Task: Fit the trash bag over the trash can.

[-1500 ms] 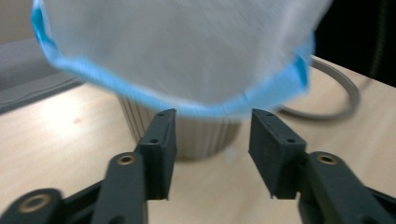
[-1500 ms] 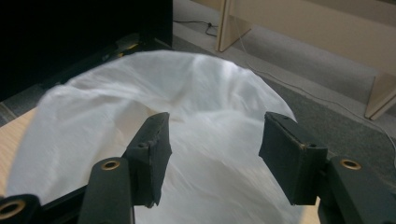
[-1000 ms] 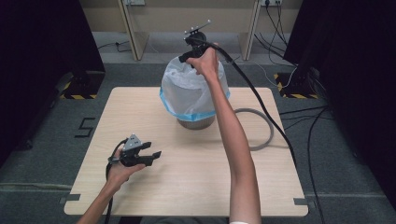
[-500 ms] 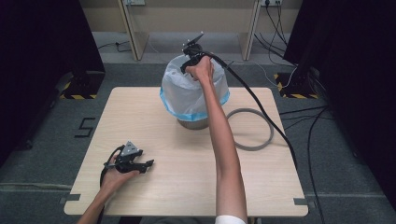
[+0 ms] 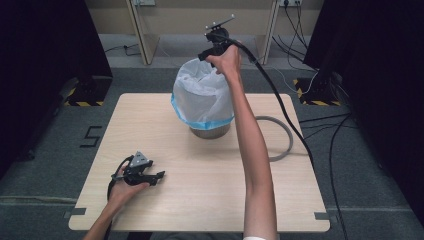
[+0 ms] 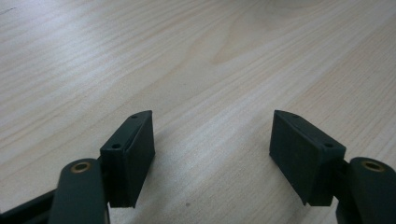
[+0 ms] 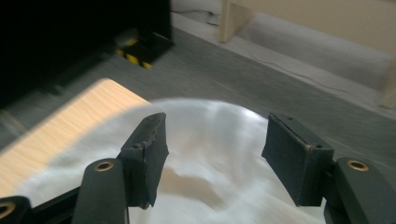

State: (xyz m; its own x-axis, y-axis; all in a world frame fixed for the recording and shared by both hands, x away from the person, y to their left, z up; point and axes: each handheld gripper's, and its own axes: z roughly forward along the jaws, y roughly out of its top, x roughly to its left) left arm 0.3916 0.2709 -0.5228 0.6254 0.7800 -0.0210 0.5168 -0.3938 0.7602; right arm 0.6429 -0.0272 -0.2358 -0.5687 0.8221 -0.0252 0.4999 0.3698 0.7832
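The jaws of the right gripper [image 5: 210, 49] stand apart with nothing between them, and they hang above the far rim of the white bag [image 5: 200, 95] that lines the bin [image 5: 210, 132] at the back middle of the worktop [image 5: 210, 200]. In the right gripper view the jaws point down and forward over the bag [image 7: 210, 140]; the white plastic lies below and beyond the two pads, and no pad touches it. The jaws of the left gripper [image 5: 152, 176] are also apart and empty. Over the last second they have been opening, with only bare wood [image 6: 196, 70] in front of them in the left gripper view. This gripper rests low at the near left part of the worktop, well apart from the bin. So the right hand [image 5: 227, 60] is clearly the nearer one to the bag, and the left hand [image 5: 125, 187] would need to cross much of the worktop to reach it. The bag stands upright with its mouth open to the top, and its blue hem [image 5: 200, 120] hangs around the outside of the bin. A grey ring [image 5: 285, 145] lies flat just beside the bin, on its right. It seems that the coming move depends on the rim lying straight below the right jaws: to take the far edge of the bag, the gripper must come down, so that one pad goes inside the mouth and the other outside.
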